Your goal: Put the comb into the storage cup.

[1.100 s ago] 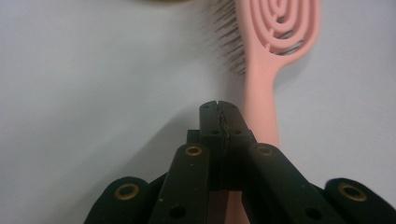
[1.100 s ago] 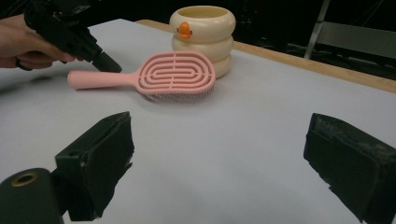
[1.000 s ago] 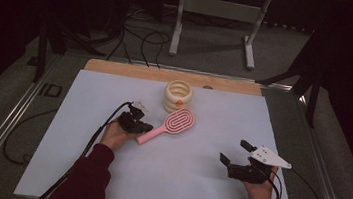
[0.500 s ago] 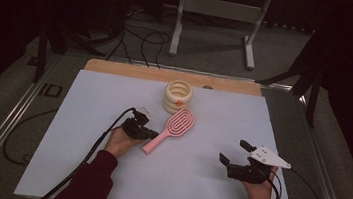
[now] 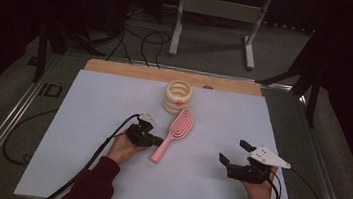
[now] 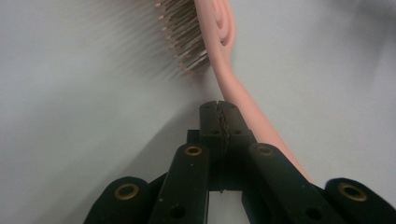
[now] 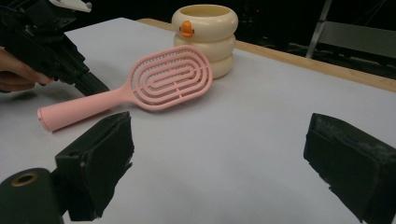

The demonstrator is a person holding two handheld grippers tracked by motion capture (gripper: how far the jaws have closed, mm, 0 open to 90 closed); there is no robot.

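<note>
— How much room is there?
— Plenty. The white counter (image 5: 86, 119) lies bare along its left, right and near edges.
— What's on it?
— One pink hairbrush (image 5: 174, 133) mid-counter, its head touching one cream ringed cup (image 5: 178, 96) behind. Two tools: left hand-held gripper (image 5: 158, 140), jaws closed together against the brush handle; right hand-held gripper (image 5: 233, 152) gaping wide, well apart.

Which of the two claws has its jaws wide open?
The right claw, jaws spread apart over bare table; the left claw is shut beside the pink plastic hairbrush.
</note>
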